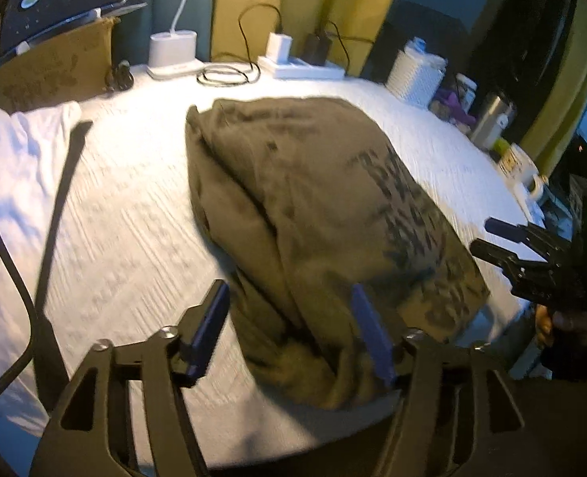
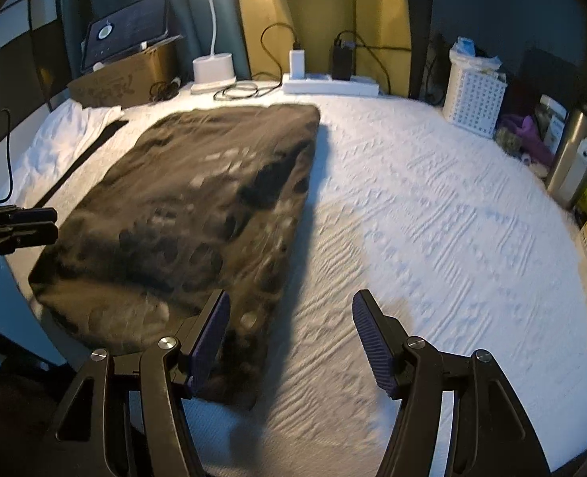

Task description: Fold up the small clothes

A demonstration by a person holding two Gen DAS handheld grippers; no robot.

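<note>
The olive-brown shirt (image 1: 317,214) lies on the white textured bed cover (image 2: 432,214), already folded into a long rectangle with dark printed lettering on top. It runs away from me toward the lamp base (image 2: 214,69) and power strip (image 2: 331,85) at the far edge.

My left gripper (image 1: 289,334) has its fingers apart and holds nothing. In the left wrist view the shirt's near end sits just below and between the two blue pads, bunched slightly, with the right-hand pad over the cloth; I cannot tell whether it touches.

My right gripper (image 2: 291,342) also has its fingers spread and empty. In its own view the left pad hangs over the shirt's near right corner, while the right pad is over bare cover. In the left wrist view it hovers just beside the shirt's right edge, clear of the cloth.

I judge the next step to be a crosswise fold, near end carried to far end. To do it well, I would pinch both near corners, catching every layer of the stack. I would lift evenly so the layers do not slide apart. Then I would lay the end down square with the far edge. The bunching at the near end should be flattened first.

A white garment (image 1: 27,147) waits crumpled at the left, well apart.
</note>
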